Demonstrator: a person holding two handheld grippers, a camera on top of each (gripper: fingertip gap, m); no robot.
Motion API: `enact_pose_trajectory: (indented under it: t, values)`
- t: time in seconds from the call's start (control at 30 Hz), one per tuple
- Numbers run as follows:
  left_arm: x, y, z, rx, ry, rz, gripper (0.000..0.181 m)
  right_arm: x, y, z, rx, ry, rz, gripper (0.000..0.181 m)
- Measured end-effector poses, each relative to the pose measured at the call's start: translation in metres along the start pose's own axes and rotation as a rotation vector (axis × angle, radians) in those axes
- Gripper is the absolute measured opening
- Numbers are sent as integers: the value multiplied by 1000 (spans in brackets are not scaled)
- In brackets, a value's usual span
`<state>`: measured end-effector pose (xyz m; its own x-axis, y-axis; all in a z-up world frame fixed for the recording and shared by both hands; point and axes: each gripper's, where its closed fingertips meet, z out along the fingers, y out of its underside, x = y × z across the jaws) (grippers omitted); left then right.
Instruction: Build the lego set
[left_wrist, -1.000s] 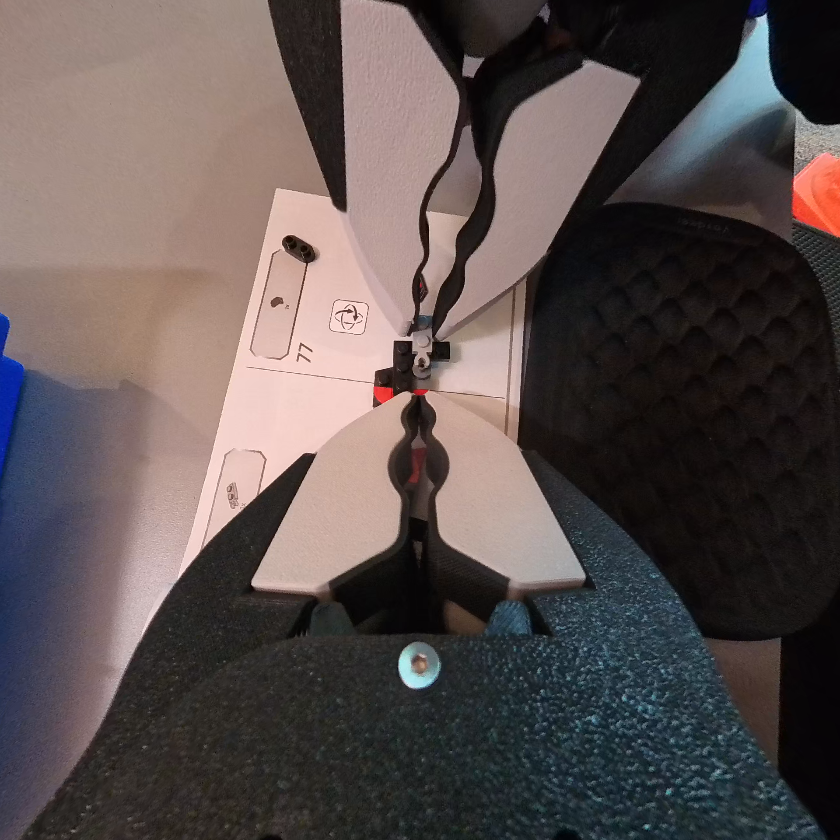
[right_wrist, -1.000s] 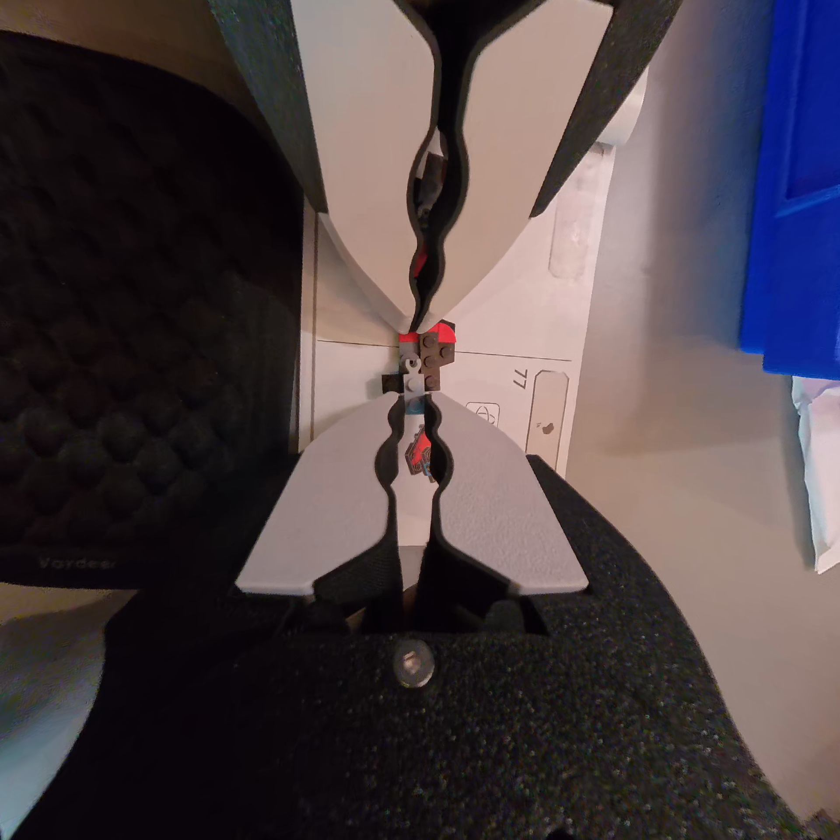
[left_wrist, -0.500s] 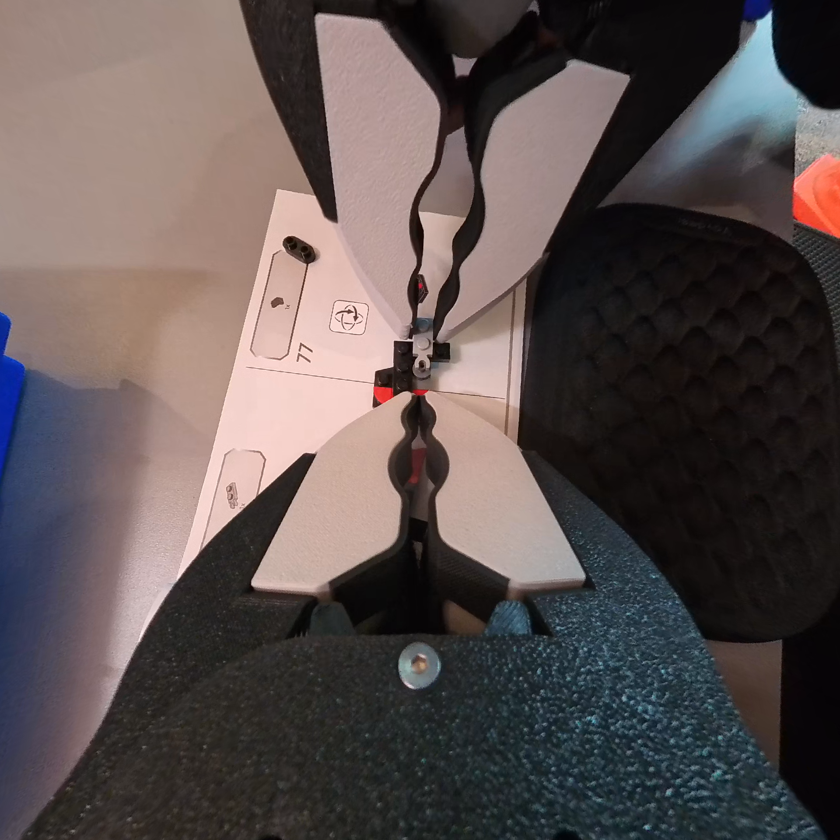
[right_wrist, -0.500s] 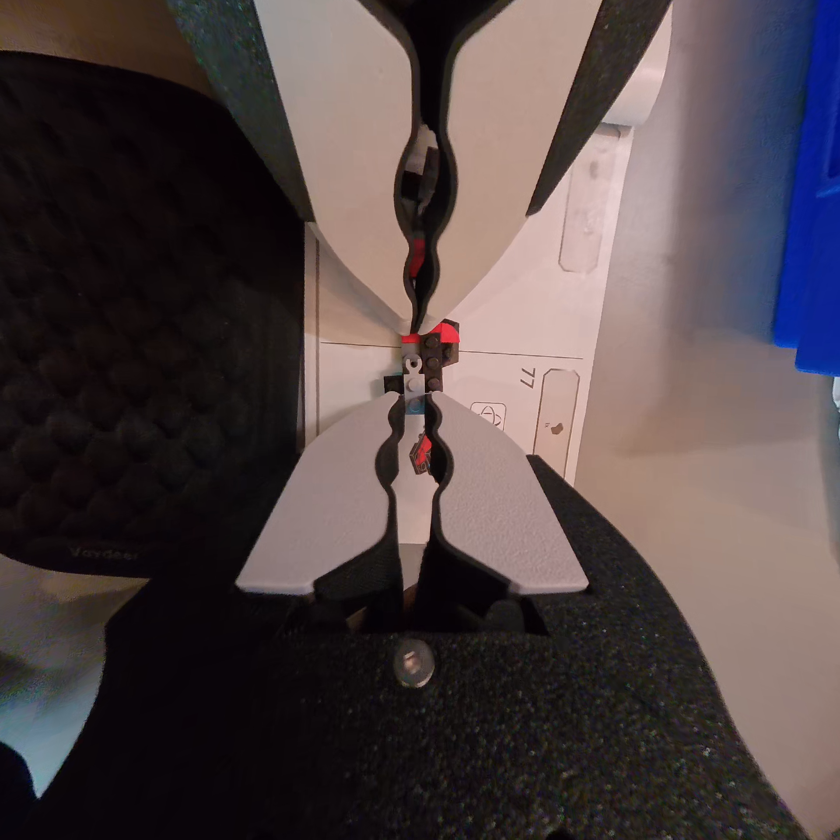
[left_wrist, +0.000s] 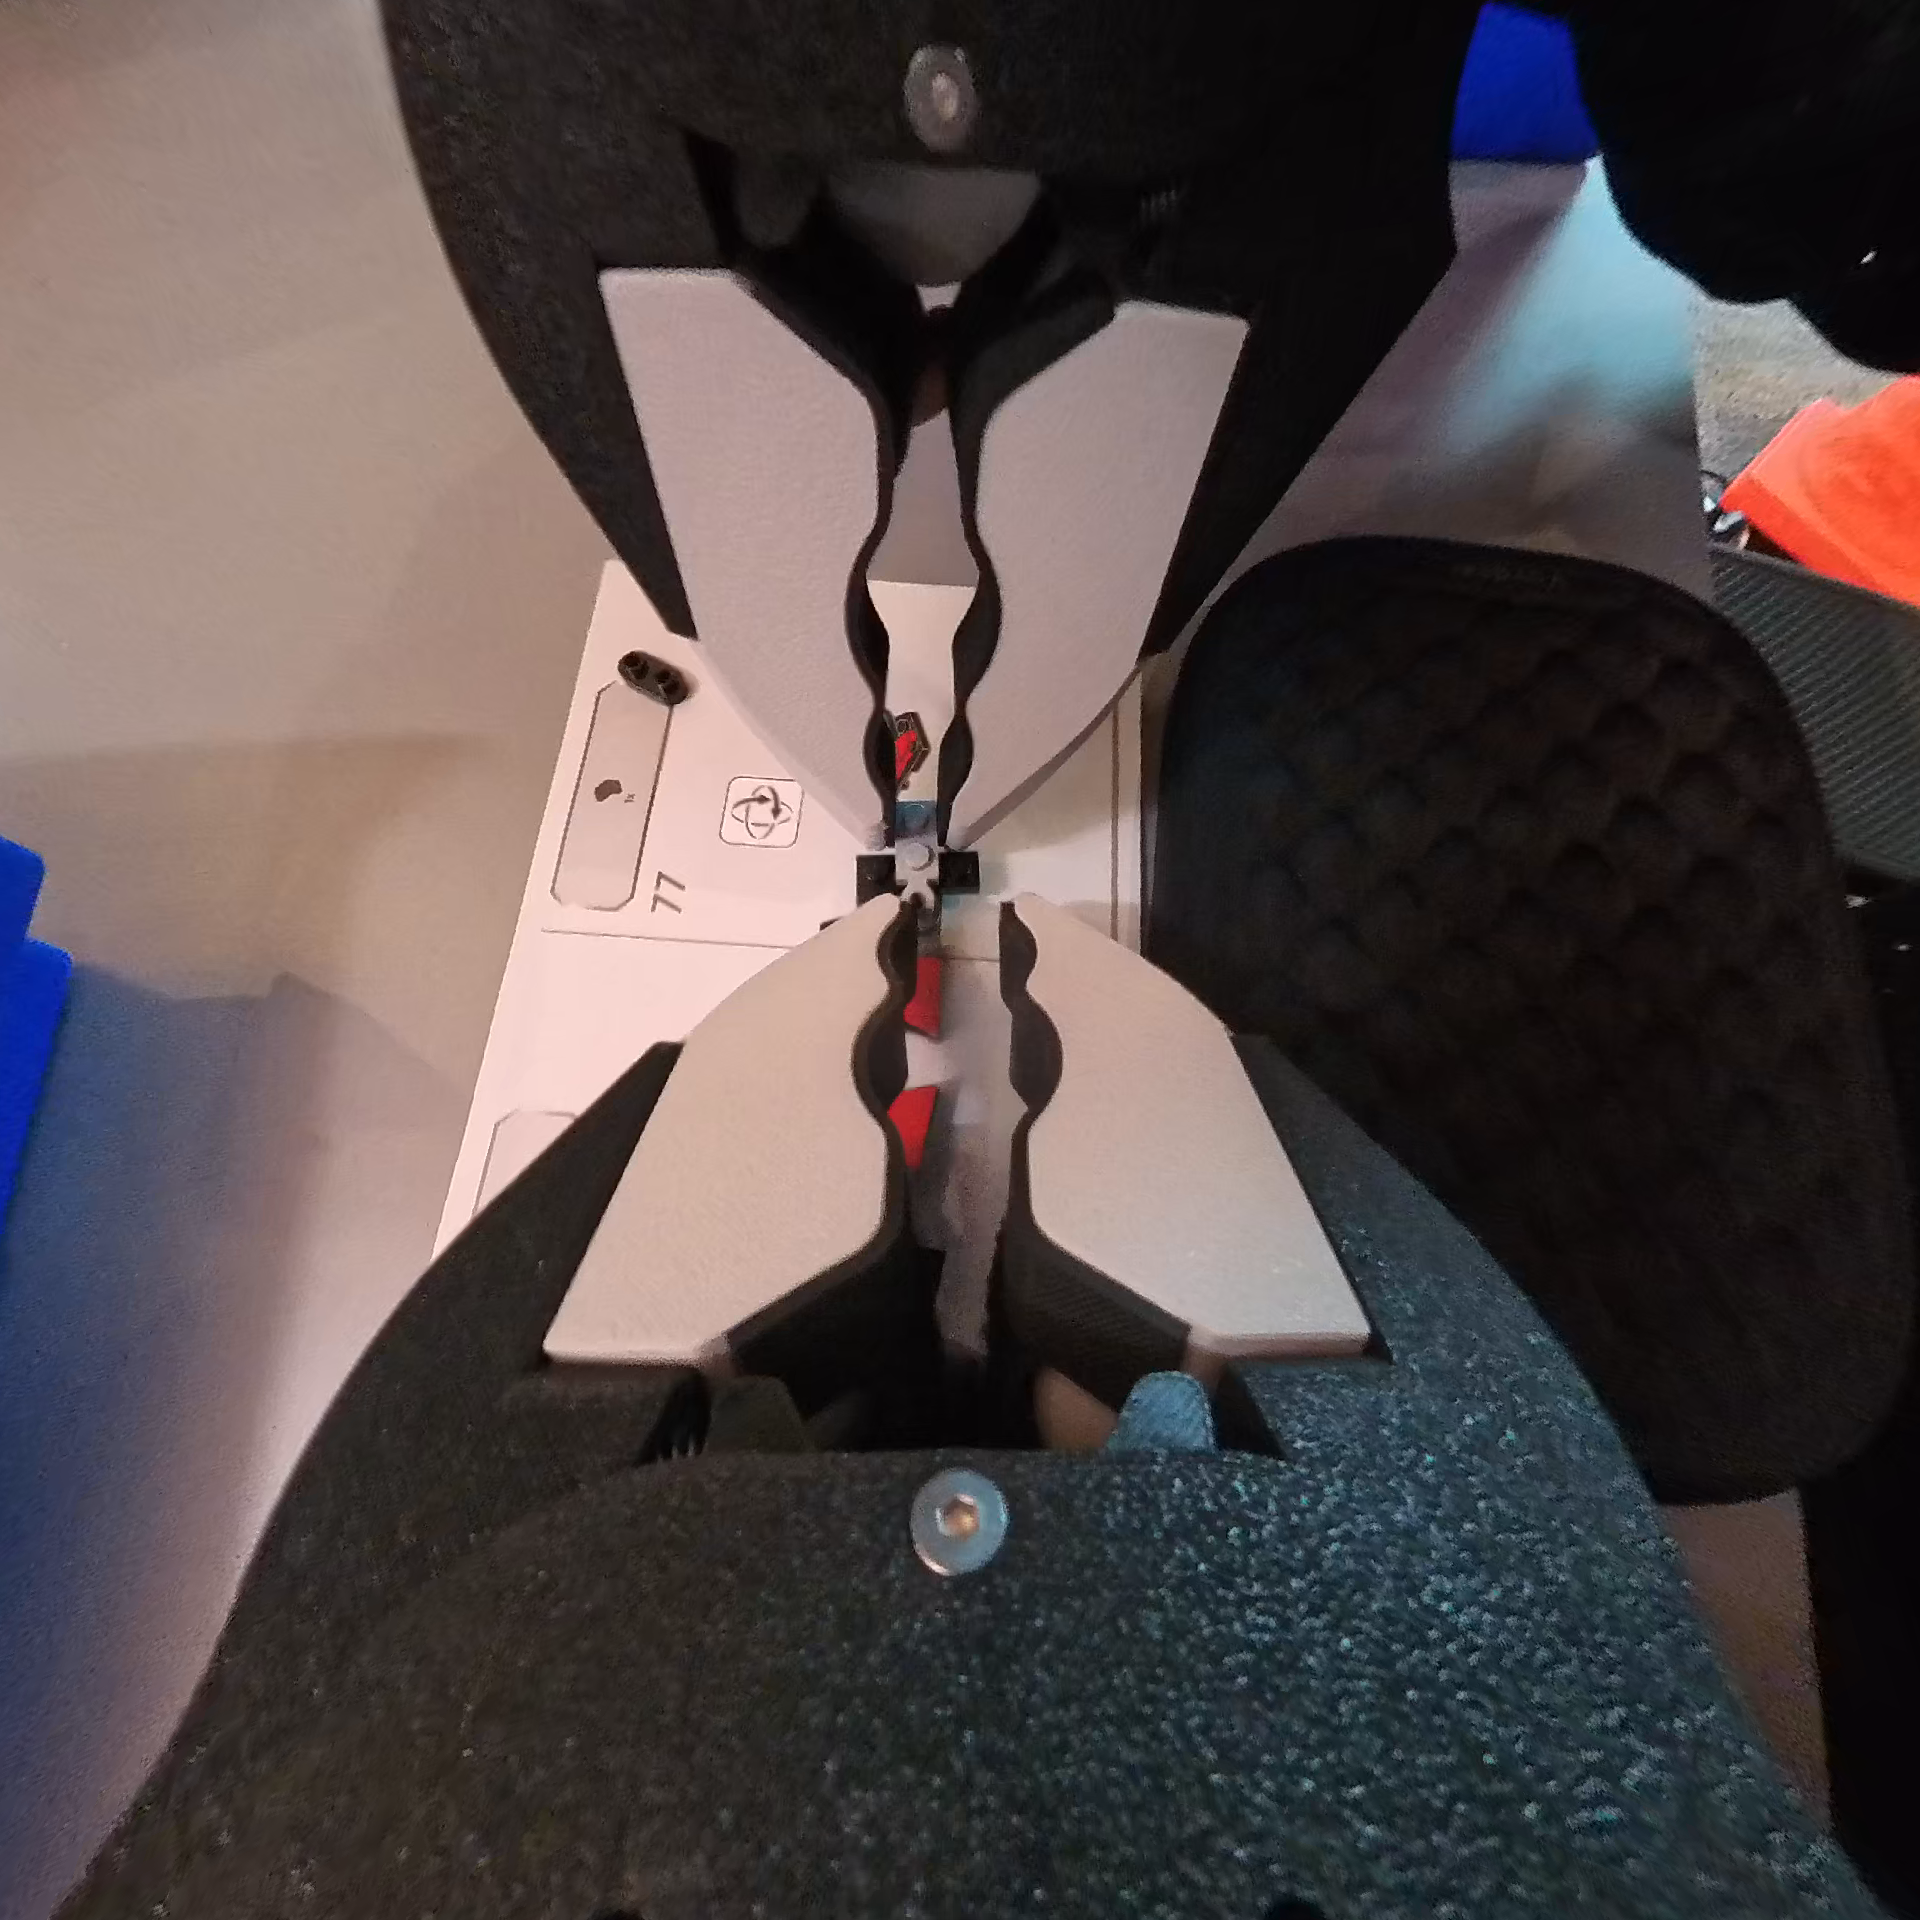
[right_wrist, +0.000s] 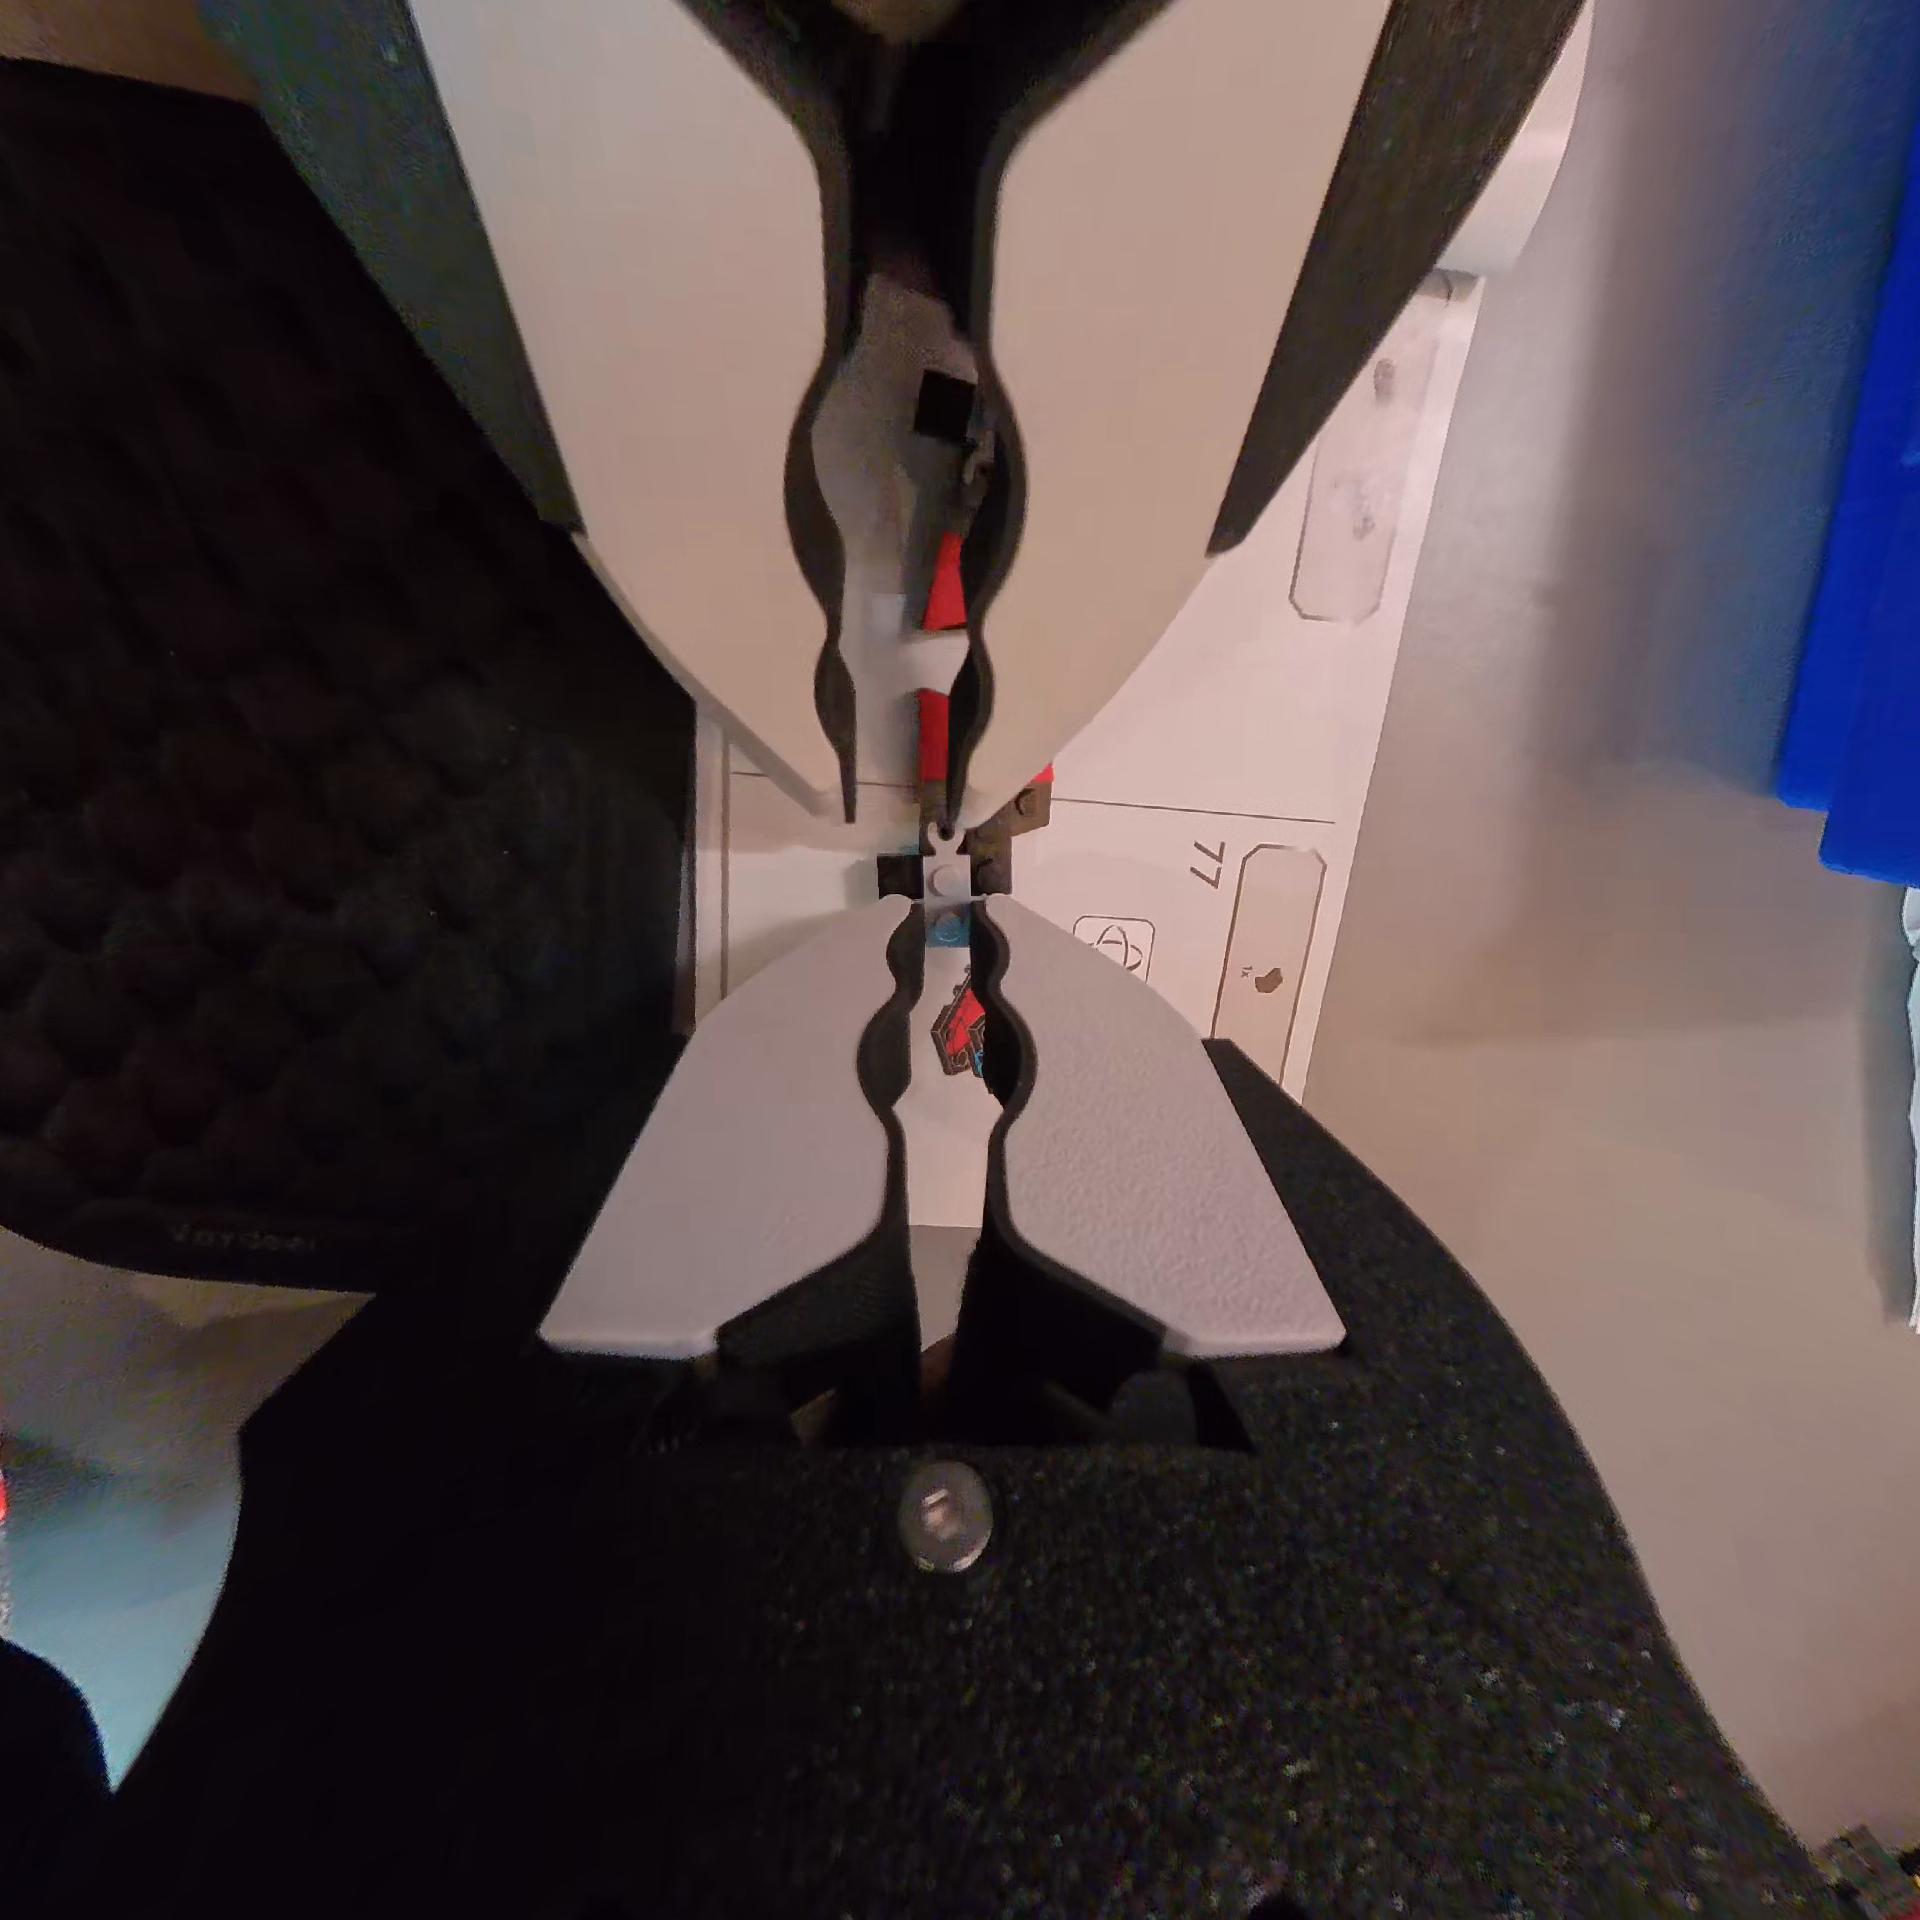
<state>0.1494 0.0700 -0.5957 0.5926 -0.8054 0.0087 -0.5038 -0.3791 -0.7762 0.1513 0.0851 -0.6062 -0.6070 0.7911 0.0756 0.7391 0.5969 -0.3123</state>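
A small lego assembly (left_wrist: 920, 868) of grey, black and red pieces hangs between the two grippers, which face each other tip to tip above the instruction booklet (left_wrist: 644, 987). My right gripper (right_wrist: 948, 920) is shut on its grey and blue end; it also shows at the top of the left wrist view (left_wrist: 914, 826). My left gripper (left_wrist: 954, 909) is open by a small gap. The assembly's red end lies in that gap against one finger. In the right wrist view the assembly (right_wrist: 945, 873) sits just past my fingertips, with the left gripper (right_wrist: 902, 816) above it.
A small black two-hole piece (left_wrist: 652, 675) lies on the booklet's far left corner. A black dimpled foam pad (left_wrist: 1507, 987) lies right of the booklet. A blue bin (left_wrist: 21, 987) stands at the left edge and an orange thing (left_wrist: 1839, 488) at the far right.
My left gripper's jaws have opened from shut to a small gap. The right gripper has stayed shut on the assembly. The two grippers have moved closer and squarer to each other.
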Motion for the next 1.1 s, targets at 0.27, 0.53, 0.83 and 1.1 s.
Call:
enact_pose_trajectory:
  t: [0.27, 0.53, 0.83, 1.1]
  values:
    - [-5, -5, 3, 10, -45, 33, 7, 0, 0, 0, 1, -2, -2, 8]
    - [-6, -4, 5, 3, -50, 42, 0, 0, 0, 0, 15, -3, 4, 9]
    - [-6, -2, 6, -26, -47, 50, 0, 0, -1, 0, 44, 1, 31, 9]
    - [-6, -2, 6, -54, -46, 60, 0, 2, -7, -10, 174, 10, 103, 0]
